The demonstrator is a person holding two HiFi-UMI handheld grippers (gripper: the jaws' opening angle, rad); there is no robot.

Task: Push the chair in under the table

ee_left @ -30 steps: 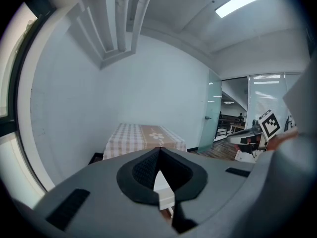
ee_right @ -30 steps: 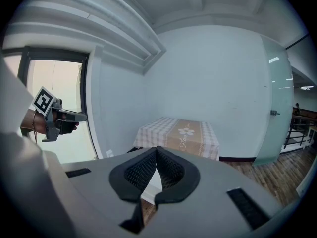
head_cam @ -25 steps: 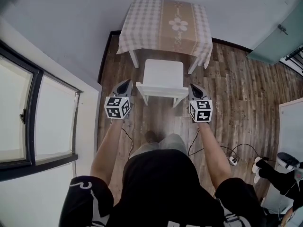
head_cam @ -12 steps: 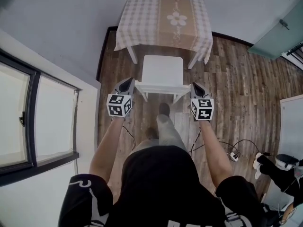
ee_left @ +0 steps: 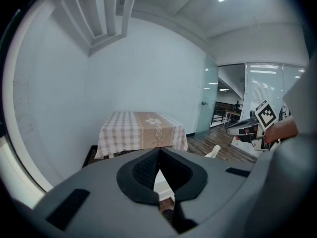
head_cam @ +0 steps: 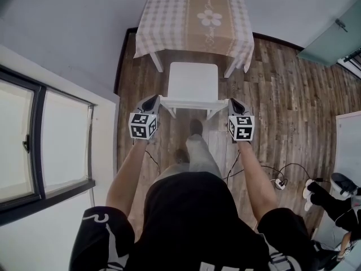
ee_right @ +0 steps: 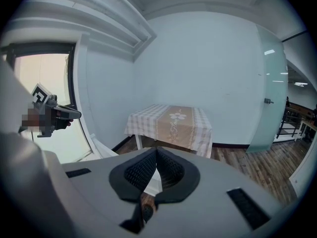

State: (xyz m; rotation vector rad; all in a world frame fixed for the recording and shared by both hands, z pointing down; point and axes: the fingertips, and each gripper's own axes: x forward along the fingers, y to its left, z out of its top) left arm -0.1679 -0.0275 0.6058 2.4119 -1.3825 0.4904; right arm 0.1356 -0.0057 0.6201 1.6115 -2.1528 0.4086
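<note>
Jaws shut and empty, the left hand-held gripper (head_cam: pixel 152 99) and right hand-held gripper (head_cam: pixel 233 102) sit just beside either end of the white chair (head_cam: pixel 193 83). Its backrest runs crosswise between them, equally near both. Straight ahead, beyond the seat, stands the cloth-covered bench (head_cam: pixel 194 16), on wooden floor (head_cam: pixel 282 95) against a pale wall (head_cam: pixel 84 27).

One chair (head_cam: pixel 193 83), one table (head_cam: pixel 158 64), one checked cloth (head_cam: pixel 169 16), two grippers (left gripper (head_cam: pixel 153 99), right gripper (head_cam: pixel 234 101)), one window (head_cam: pixel 34 140), one glass door (head_cam: pixel 333 44), one white plug (head_cam: pixel 278 183).

the chair (head_cam: pixel 193 82) stands just before the table (head_cam: pixel 169 21), left tool (head_cam: pixel 153 100) and right tool (head_cam: pixel 234 102) flanking its back.
</note>
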